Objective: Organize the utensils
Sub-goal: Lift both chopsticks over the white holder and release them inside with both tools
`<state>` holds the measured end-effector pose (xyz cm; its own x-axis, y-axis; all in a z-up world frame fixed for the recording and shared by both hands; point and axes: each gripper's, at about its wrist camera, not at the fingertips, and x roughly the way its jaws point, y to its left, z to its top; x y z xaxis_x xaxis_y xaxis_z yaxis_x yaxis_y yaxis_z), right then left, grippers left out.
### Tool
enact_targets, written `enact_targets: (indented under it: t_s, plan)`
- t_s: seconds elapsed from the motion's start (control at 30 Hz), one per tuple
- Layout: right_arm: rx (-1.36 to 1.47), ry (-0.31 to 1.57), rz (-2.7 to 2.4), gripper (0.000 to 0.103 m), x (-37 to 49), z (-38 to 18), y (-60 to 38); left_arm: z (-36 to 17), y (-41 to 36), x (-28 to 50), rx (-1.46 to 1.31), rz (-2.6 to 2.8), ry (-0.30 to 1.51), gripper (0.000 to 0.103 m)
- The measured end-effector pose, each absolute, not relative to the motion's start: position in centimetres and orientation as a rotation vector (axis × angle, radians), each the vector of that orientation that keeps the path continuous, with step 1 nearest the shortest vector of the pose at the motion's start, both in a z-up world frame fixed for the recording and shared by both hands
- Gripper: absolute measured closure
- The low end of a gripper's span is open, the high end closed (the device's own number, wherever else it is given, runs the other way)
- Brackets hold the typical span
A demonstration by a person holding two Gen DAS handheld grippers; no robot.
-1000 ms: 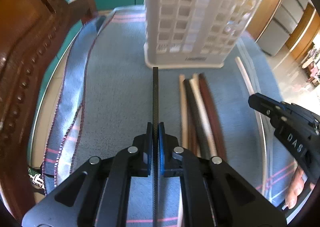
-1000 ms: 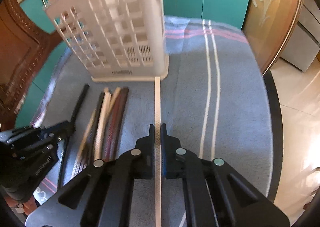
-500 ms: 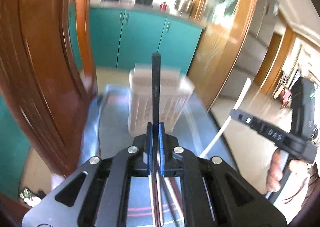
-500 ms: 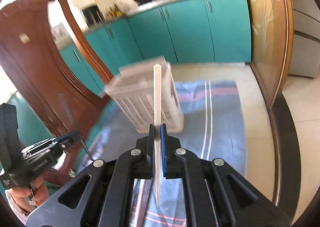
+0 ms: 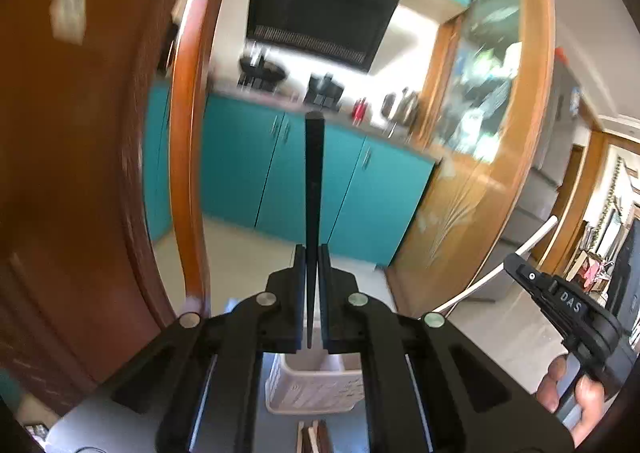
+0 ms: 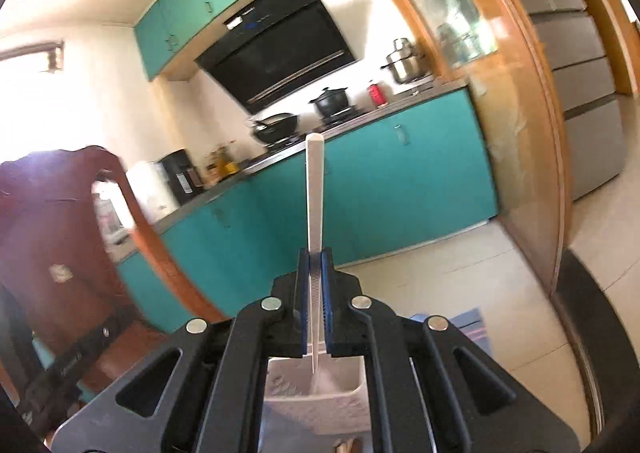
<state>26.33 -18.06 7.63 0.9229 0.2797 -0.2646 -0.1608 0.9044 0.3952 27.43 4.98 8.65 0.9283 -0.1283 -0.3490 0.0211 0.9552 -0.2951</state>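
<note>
My left gripper [image 5: 312,253] is shut on a black chopstick [image 5: 313,181] that stands upright, its lower tip just above the open top of the white lattice basket [image 5: 316,389]. My right gripper [image 6: 315,255] is shut on a white chopstick [image 6: 314,189], also upright, its lower tip inside the basket's opening [image 6: 320,401]. The right gripper [image 5: 560,297] with its white chopstick [image 5: 520,253] also shows at the right of the left wrist view. Several chopsticks [image 5: 314,437] lie on the cloth in front of the basket.
A dark wooden chair back [image 5: 80,173] rises close on the left. Teal kitchen cabinets [image 6: 400,181], a black range hood [image 6: 280,49] and a wooden door frame [image 6: 532,133] lie beyond. The blue cloth's corner [image 6: 472,329] shows past the basket.
Both grippers lifted their chopsticks off the cloth, tilted them upright and moved over the basket. The views swung from the table up to the kitchen.
</note>
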Motion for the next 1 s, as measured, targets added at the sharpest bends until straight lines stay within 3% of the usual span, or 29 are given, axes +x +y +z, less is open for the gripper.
enact_targets:
  t_s: [0.2,0.43,0.6,0.73,0.87,1.0]
  plan:
    - [0.357,0.472,0.229,0.096,29.0,2.1,-16.8,5.1,5.1,30.0,-0.27,-0.022,0.456,0.096]
    - [0.304,0.499,0.229,0.095,27.9,0.7,-16.2,3.6,3.9,29.3,-0.227,-0.016,0.493,0.096]
    - [0.294,0.474,0.236,0.07,26.4,1.3,-17.0,3.5,3.7,28.0,-0.225,-0.041,0.477,0.088]
    - [0.274,0.405,0.21,0.068,23.9,1.7,-18.2,3.8,4.2,26.3,-0.233,-0.063,0.444,0.08]
    - [0.295,0.379,0.198,0.068,22.1,1.0,-19.6,3.7,5.1,24.5,-0.256,-0.078,0.434,0.08]
    - [0.159,0.528,0.232,0.068,21.8,-1.5,-17.4,2.2,5.5,23.7,-0.239,-0.047,0.487,0.08]
